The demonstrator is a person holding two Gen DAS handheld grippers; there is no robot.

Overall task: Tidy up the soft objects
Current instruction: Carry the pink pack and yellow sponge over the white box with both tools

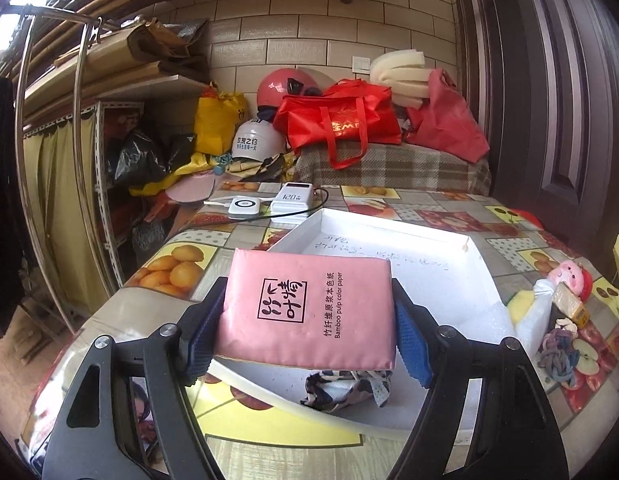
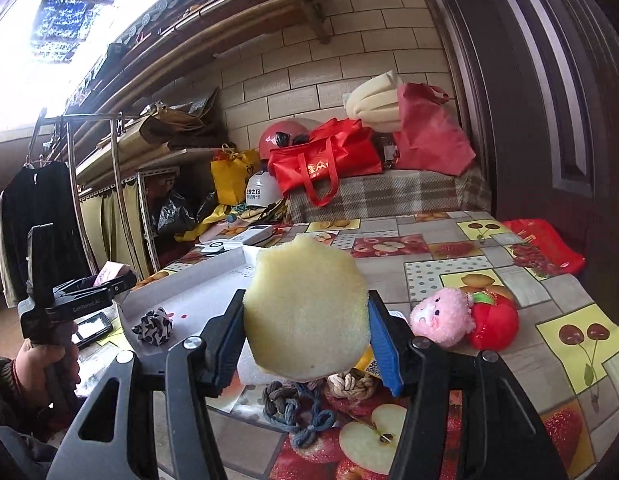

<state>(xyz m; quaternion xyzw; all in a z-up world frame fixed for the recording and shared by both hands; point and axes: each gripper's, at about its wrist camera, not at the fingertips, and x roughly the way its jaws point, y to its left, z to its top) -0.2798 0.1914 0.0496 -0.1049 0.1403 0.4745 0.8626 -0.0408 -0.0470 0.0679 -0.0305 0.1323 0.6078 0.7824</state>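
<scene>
My left gripper is shut on a pink tissue pack and holds it above the near edge of a white foam tray. A black-and-white scrunchie lies in the tray under the pack. My right gripper is shut on a pale yellow sponge, held above the table beside the tray. The scrunchie and the left gripper also show in the right wrist view. A pink plush toy, a red plush and knotted rope toys lie on the table.
The table has a fruit-print cloth. White power banks lie at its far end. Red bags, helmets and foam sit on a plaid bench behind. A dark door stands to the right. A phone lies by the tray.
</scene>
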